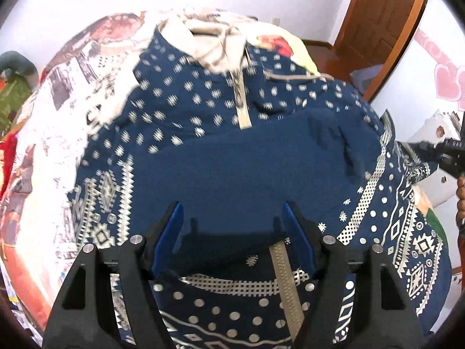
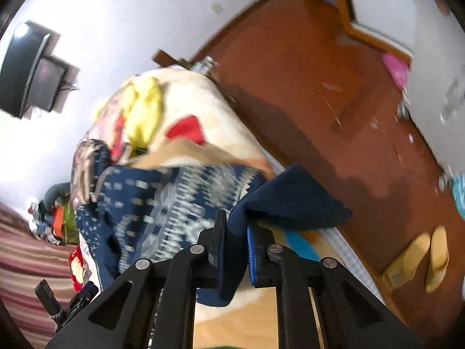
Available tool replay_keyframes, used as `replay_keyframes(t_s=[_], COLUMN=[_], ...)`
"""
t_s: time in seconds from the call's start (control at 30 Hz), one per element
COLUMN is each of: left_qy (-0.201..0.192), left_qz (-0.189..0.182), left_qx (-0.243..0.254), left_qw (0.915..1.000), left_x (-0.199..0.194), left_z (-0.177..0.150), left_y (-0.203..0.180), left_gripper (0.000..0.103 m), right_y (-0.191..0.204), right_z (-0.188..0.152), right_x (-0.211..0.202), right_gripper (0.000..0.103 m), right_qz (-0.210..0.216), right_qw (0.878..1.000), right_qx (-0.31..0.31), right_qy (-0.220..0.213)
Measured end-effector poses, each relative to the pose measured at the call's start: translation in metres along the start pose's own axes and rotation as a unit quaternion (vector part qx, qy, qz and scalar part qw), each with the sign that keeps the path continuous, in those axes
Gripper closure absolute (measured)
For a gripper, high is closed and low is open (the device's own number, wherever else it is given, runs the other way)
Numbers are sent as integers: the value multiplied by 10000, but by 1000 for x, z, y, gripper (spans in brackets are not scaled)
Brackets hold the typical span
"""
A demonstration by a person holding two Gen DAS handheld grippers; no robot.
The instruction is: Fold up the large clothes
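A large navy jacket [image 1: 209, 110] with white patterns, a cream collar and a front zipper lies spread on the bed. Its plain blue lower part [image 1: 247, 174] is folded up over the front. My left gripper [image 1: 232, 212] is open above the fold's edge, fingers wide apart, holding nothing. My right gripper [image 2: 236, 232] is shut on a plain blue corner of the jacket [image 2: 290, 197] and holds it up at the bed's right side. The patterned body [image 2: 162, 200] stretches away to the left. The right gripper also shows at the right edge of the left wrist view [image 1: 447, 154].
The bed has a printed blanket [image 1: 43, 151] with a yellow and red picture [image 2: 145, 107]. A wooden door [image 1: 377, 14] stands at the back right. Red-brown floor [image 2: 319, 87] runs beside the bed, with yellow slippers [image 2: 421, 258]. A TV [image 2: 32, 69] hangs on the wall.
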State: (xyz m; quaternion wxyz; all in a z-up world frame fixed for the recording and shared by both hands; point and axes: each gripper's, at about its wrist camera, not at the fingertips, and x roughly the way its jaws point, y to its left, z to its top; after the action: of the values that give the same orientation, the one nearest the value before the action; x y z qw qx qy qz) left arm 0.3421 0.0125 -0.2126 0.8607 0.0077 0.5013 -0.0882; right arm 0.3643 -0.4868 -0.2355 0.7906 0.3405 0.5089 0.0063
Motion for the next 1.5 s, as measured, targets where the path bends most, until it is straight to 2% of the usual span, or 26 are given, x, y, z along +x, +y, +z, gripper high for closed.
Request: replay_keyframes(t_s=[0.1, 0.23, 0.4, 0.6, 0.7, 0.8, 0.93, 1.03, 1.1, 1.17, 1.33, 1.4, 1.5], left_qy=[-183, -391, -553, -575, -544, -500, -463, -444, -431, -422, -370, -349, -346], left_qz=[4, -29, -68, -32, -26, -24, 50, 35, 8, -2, -80, -155, -187], left_qx=[-26, -149, -288, -346, -389, -388, -274, -242, -250, -229, -159, -121, 15], left_qw=[9998, 9991, 9980, 9977, 9978, 9980, 9985, 9987, 9988, 9988, 9992, 9992, 9992], left_x=[-15, -33, -48, -55, -54, -53, -51, -51, -51, -52, -58, -61, -63], left_z=[4, 5, 4, -6, -13, -19, -28, -33, -36, -37, -34, -27, -14], left_y=[5, 15, 30, 45, 54, 60, 62, 62, 63, 62, 54, 48, 33], left_gripper=[33, 33, 33, 33, 33, 33, 33, 33, 33, 33, 33, 33, 33], right_y=[27, 85, 158, 237, 264, 269, 253, 242, 235, 236, 245, 246, 244], right_z=[8, 15, 9, -28, -53, -77, -100, -118, -129, -133, -137, -139, -136], right_x=[-13, -34, -43, -27, 1, 36, 77, 106, 124, 122, 113, 104, 85], right_gripper=[93, 94, 94, 94, 94, 93, 93, 93, 93, 93, 93, 93, 93], right_qz=[193, 483, 999, 1425, 1358, 1151, 777, 233, -171, -177, -400, -285, -181], right_qw=[9993, 9945, 9842, 9680, 9627, 9615, 9630, 9580, 9498, 9489, 9358, 9329, 9322], right_qx=[-274, -811, -1363, -2051, -2338, -2445, -2294, -2342, -2443, -2572, -2864, -2913, -3016], right_qy=[-176, -462, -533, -239, 86, 500, 1181, 1636, 1948, 1821, 2017, 2100, 1992])
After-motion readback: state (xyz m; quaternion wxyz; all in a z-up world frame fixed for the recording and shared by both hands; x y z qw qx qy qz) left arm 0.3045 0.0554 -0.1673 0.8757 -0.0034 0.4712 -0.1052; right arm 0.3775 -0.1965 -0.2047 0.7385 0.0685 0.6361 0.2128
